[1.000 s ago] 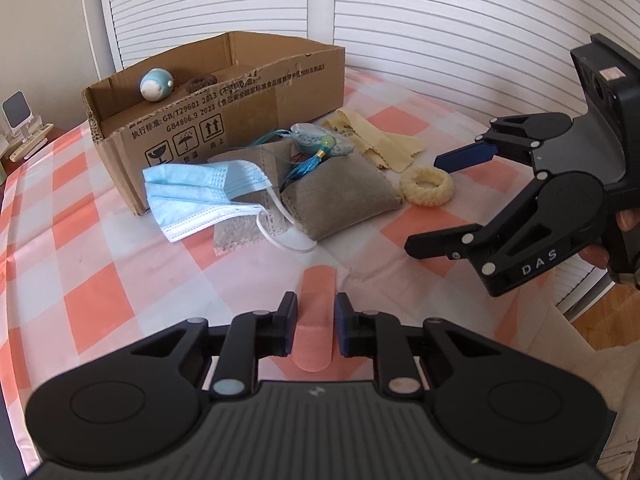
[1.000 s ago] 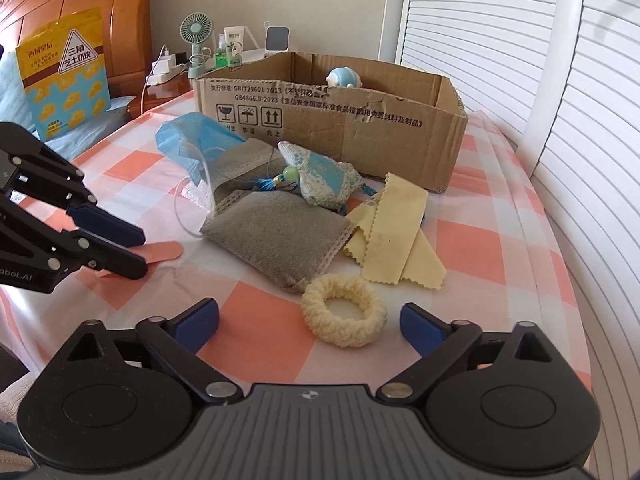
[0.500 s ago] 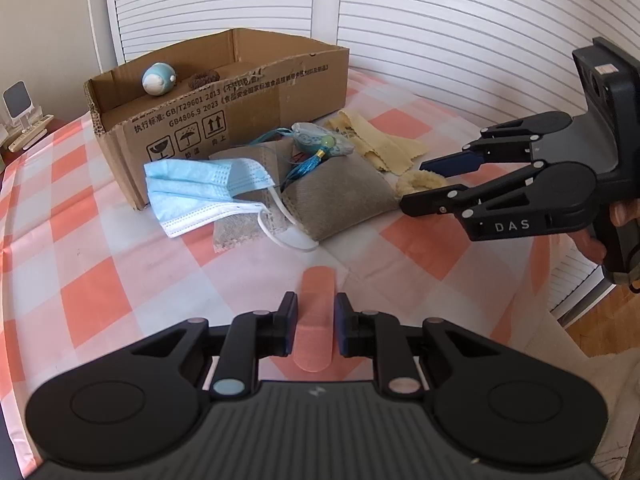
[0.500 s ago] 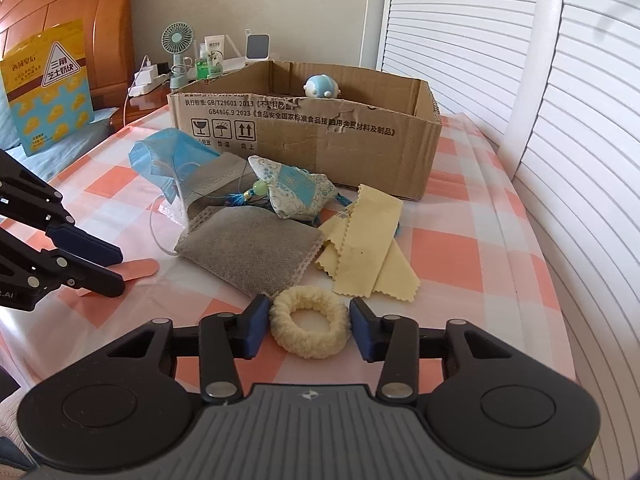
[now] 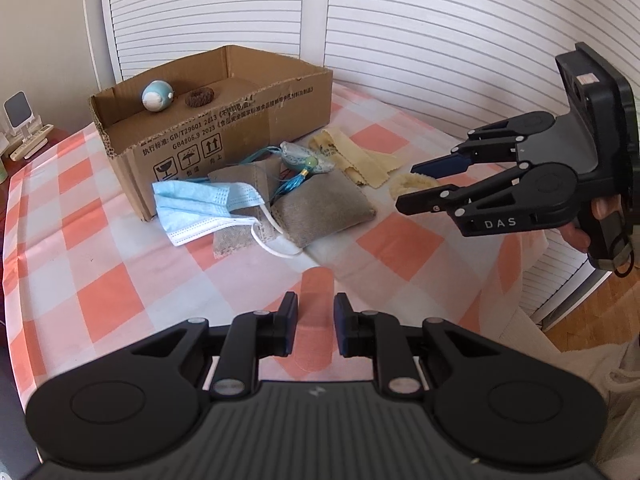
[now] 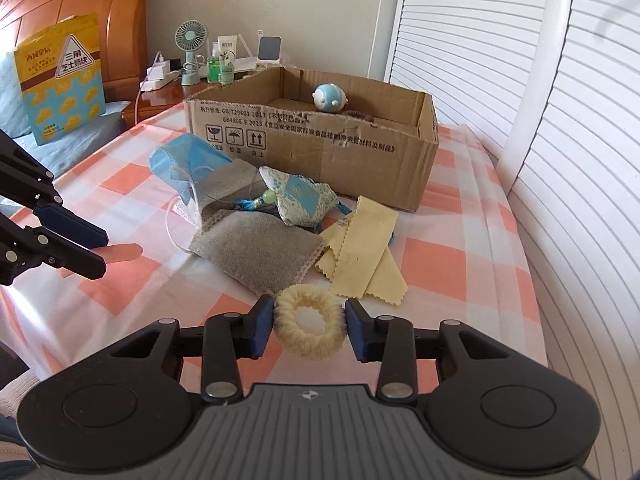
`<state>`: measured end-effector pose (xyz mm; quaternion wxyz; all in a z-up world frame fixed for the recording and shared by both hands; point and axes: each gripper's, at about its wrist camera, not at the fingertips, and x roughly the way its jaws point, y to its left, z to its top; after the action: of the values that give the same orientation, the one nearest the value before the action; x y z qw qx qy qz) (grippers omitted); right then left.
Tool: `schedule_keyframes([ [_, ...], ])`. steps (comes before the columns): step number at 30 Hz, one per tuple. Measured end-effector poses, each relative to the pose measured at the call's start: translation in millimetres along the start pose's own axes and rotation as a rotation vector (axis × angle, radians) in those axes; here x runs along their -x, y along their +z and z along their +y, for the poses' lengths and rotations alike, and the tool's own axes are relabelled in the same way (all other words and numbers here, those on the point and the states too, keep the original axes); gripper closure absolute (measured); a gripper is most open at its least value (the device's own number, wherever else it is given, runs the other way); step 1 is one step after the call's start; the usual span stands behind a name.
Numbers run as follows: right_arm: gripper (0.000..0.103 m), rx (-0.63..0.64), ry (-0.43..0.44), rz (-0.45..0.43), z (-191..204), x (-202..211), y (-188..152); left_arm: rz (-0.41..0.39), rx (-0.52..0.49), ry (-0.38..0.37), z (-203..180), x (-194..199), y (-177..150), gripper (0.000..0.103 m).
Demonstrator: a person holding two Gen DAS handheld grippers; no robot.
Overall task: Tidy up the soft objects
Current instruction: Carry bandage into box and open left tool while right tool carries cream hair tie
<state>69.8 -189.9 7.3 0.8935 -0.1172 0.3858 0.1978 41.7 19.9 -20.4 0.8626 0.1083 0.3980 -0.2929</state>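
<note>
My right gripper (image 6: 310, 320) has its jaws closing on a cream scrunchie (image 6: 308, 350), and the pads press on both its sides on the checked tablecloth. My left gripper (image 5: 316, 308) is shut on a flat pink strip (image 5: 316, 280), which sticks out past its fingertips (image 6: 96, 268). A blue face mask (image 5: 200, 208), a grey pouch (image 5: 320, 208), a patterned sachet with a tassel (image 5: 304, 160) and yellow cloths (image 5: 352, 160) lie in front of an open cardboard box (image 5: 224, 136). Inside it sit a blue round toy (image 5: 157, 96) and a brown scrunchie (image 5: 200, 98).
White louvred doors run behind and to the right of the table. Beyond the box, a nightstand holds a small fan (image 6: 191, 52) and bottles. A yellow bag (image 6: 60, 80) leans on a wooden headboard at the left. The table edge drops off at the right.
My right gripper's jaws went from wide apart to closed around the cream scrunchie. My left gripper rose a little with the pink strip still in it.
</note>
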Motion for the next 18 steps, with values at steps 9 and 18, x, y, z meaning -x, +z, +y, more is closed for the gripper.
schedule_keyframes([
  [9, 0.059, 0.053, 0.042, -0.051, -1, 26, 22, -0.065, -0.018, -0.010, 8, 27, 34, 0.085],
  [18, 0.059, 0.072, 0.055, -0.131, -11, 36, 56, -0.152, -0.036, 0.081, 42, 26, 103, 0.085],
])
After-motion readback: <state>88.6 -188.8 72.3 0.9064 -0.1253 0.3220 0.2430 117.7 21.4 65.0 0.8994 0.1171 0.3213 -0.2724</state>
